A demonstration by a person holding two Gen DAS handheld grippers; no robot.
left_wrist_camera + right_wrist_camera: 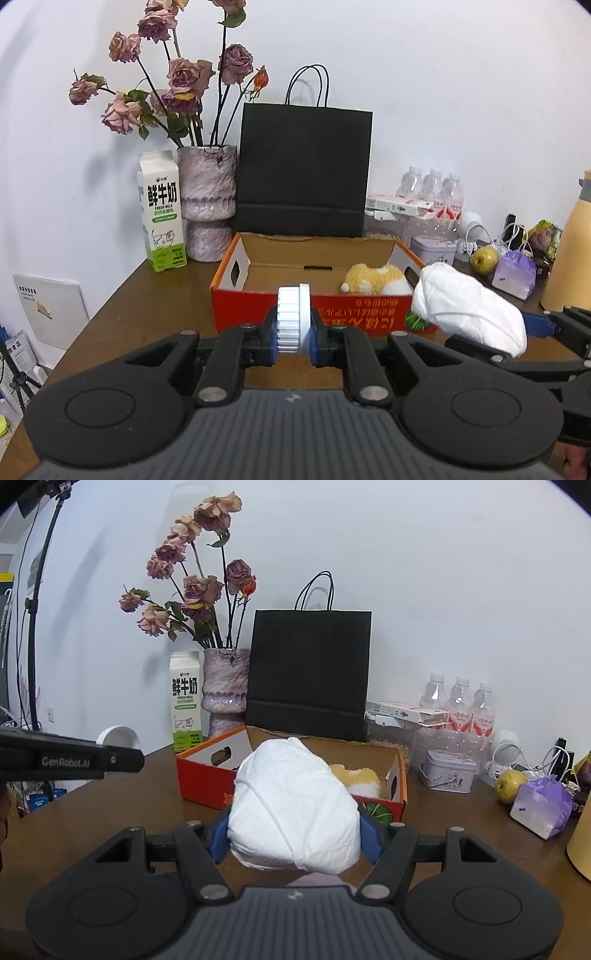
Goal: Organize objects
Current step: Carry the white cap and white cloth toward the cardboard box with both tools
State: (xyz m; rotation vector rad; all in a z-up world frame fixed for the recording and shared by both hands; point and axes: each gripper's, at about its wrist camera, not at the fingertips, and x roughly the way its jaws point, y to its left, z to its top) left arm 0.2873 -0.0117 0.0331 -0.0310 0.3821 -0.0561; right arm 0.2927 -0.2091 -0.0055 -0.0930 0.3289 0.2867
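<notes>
My left gripper is shut on a small white ridged disc, held on edge above the table in front of the box. An open red and orange cardboard box stands just beyond, with a yellow and white plush toy in its right end. My right gripper is shut on a white wrapped bundle, which the left wrist view shows as the bundle at the box's right front corner. In the right wrist view the box and plush toy lie right behind the bundle.
Behind the box stand a milk carton, a vase of dried roses and a black paper bag. To the right are water bottles, a tin, a pear, a purple packet and a yellow jug.
</notes>
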